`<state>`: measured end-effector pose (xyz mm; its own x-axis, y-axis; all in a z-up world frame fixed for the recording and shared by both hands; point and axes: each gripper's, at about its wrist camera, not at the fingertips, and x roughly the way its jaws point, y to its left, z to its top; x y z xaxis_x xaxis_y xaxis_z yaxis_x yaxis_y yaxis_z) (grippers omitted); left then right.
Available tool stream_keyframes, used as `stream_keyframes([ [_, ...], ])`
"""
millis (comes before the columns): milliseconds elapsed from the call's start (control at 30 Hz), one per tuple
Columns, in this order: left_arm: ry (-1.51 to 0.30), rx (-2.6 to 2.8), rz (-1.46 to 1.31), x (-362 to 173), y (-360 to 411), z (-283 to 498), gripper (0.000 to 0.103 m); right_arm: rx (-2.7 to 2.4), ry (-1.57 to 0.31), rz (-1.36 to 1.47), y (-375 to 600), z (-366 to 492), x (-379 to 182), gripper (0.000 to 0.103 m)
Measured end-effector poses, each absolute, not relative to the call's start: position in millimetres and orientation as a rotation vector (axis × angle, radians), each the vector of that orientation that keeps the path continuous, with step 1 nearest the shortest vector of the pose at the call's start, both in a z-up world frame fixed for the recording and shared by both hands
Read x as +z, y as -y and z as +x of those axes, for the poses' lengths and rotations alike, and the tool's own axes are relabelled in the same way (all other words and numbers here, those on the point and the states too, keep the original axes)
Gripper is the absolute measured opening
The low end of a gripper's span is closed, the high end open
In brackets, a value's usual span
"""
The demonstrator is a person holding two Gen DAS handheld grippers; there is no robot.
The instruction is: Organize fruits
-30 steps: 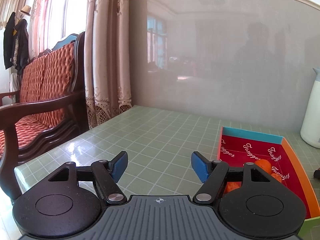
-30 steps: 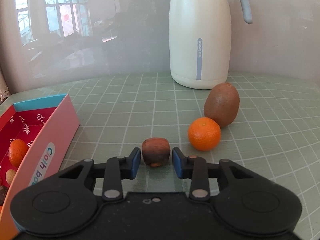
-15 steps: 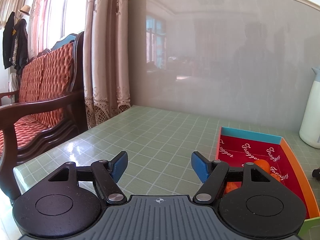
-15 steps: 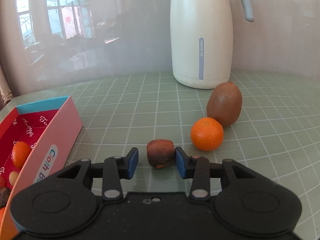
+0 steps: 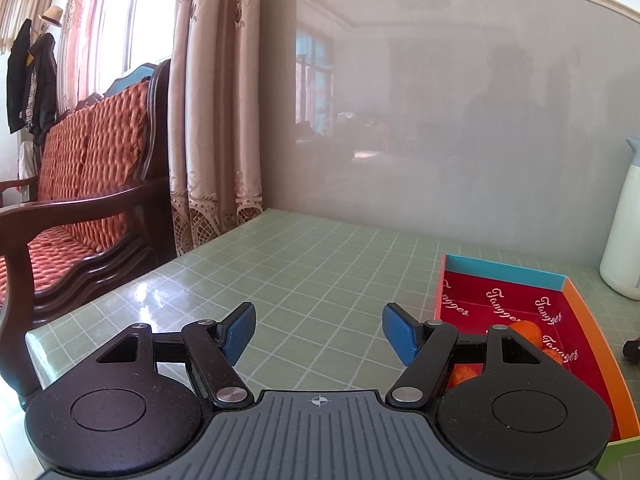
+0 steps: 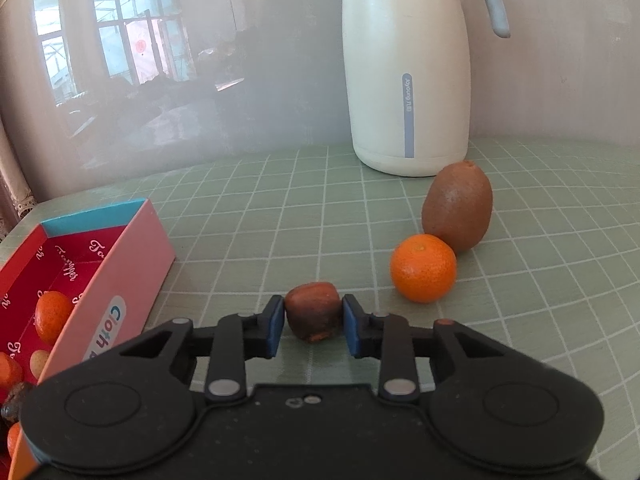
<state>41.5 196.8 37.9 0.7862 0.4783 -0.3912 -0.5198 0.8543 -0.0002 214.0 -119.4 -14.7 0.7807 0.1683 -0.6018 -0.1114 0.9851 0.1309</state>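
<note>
A small dark brown fruit lies on the green checked table between the blue pads of my right gripper; the jaws are closing and both pads press on its sides. Just right of it sit a mandarin and, touching it behind, a brown kiwi. The red-lined box with a pink outer wall stands at the left and holds several small oranges. My left gripper stands open over bare table, left of the same box, with nothing between its fingers.
A tall cream thermos jug stands against the grey wall behind the kiwi and shows at the right edge of the left wrist view as the jug. A wooden chair with orange cushions and a curtain lie beyond the table's left edge.
The right gripper's pads have come together onto the brown fruit, which had gaps beside it before. The left gripper has not moved.
</note>
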Motion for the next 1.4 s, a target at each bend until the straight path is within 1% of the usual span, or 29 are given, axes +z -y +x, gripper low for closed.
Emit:
stream_keyframes([
  [400, -0.387, 0.540, -0.123, 39.5, -195.9, 41.2, 0.070, 0.207, -0.623, 0.060, 111.3, 197.5, -0.8, 0.030],
  [600, -0.380, 0.563, -0.137, 40.1, -201.0, 35.3, 0.070, 0.307, -0.533, 0.068, 100.9, 176.8, 20.2, 0.030],
  [767, -0.372, 0.588, -0.156, 40.7, -208.4, 28.3, 0.070, 0.462, -0.459, 0.021, 68.2, 156.0, 37.5, 0.030],
  [1033, -0.364, 0.619, -0.154, 41.4, -214.0, 21.8, 0.070, 0.615, -0.497, -0.129, 12.3, 133.5, 30.4, 0.030],
  [1233, -0.360, 0.618, -0.144, 41.0, -211.0, 21.8, 0.070, 0.617, -0.515, -0.190, -1.6, 124.6, 25.1, 0.030],
  [1400, -0.362, 0.614, -0.140, 40.5, -207.2, 23.2, 0.071, 0.602, -0.510, -0.191, 3.2, 121.3, 26.1, 0.035],
])
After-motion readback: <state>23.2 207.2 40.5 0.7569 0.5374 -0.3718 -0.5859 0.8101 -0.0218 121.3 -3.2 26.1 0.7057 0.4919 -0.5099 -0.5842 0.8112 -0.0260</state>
